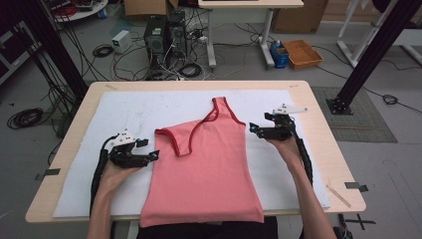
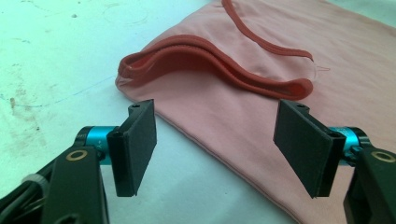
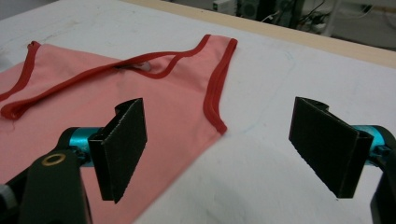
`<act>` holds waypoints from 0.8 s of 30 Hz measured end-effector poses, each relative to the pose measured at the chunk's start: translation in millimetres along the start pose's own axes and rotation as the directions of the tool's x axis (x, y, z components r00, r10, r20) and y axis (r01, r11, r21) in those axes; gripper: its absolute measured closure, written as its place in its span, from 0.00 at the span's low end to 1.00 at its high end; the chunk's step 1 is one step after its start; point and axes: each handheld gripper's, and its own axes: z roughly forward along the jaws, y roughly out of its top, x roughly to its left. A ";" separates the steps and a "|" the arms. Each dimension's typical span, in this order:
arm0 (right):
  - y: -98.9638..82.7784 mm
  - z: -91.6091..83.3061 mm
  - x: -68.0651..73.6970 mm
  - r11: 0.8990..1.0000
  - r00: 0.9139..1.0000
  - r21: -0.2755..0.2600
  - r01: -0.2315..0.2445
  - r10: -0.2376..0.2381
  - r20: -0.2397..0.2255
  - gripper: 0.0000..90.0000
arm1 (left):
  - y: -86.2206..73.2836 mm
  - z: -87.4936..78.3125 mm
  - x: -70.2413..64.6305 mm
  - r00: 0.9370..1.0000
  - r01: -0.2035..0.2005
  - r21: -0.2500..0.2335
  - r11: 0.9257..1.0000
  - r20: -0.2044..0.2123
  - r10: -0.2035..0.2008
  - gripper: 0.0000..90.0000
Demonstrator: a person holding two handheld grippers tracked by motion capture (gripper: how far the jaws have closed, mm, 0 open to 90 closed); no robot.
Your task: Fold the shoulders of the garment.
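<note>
Pink top [image 1: 204, 169] lying flat on white sheet [image 1: 129, 112], hem hanging over near table [image 1: 323, 149] edge.
L gripper [image 1: 152, 155] & R gripper [image 1: 255, 128] flanking it w/ jaws spread, pinching nothing.

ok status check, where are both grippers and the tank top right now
Left gripper open, beside the folded-in strap. Right gripper open, by the armhole edge, holding nothing. Pink tank top flat on white mat, hem over the near edge. Nothing in the way.
</note>
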 end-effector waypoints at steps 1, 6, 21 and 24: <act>5.2 6.9 -2.3 1.000 1.000 0.016 0.000 0.000 -0.001 0.21 | 0.1 0.1 -0.6 1.000 0.000 0.000 1.000 0.000 0.000 0.33; 27.2 42.0 -13.0 0.998 1.000 0.062 -0.018 0.019 -0.024 0.22 | -0.2 -0.5 0.9 1.000 0.014 -0.004 1.000 0.003 -0.014 0.33; 85.4 135.6 -22.5 0.973 0.999 0.231 0.021 -0.028 0.030 0.30 | -0.3 -0.6 0.6 1.000 0.007 -0.007 1.000 -0.002 -0.007 0.33; 91.9 152.6 -21.6 0.969 0.999 0.246 0.028 -0.037 0.034 0.32 | -0.5 -0.7 1.1 1.000 0.016 -0.009 1.000 -0.001 -0.016 0.33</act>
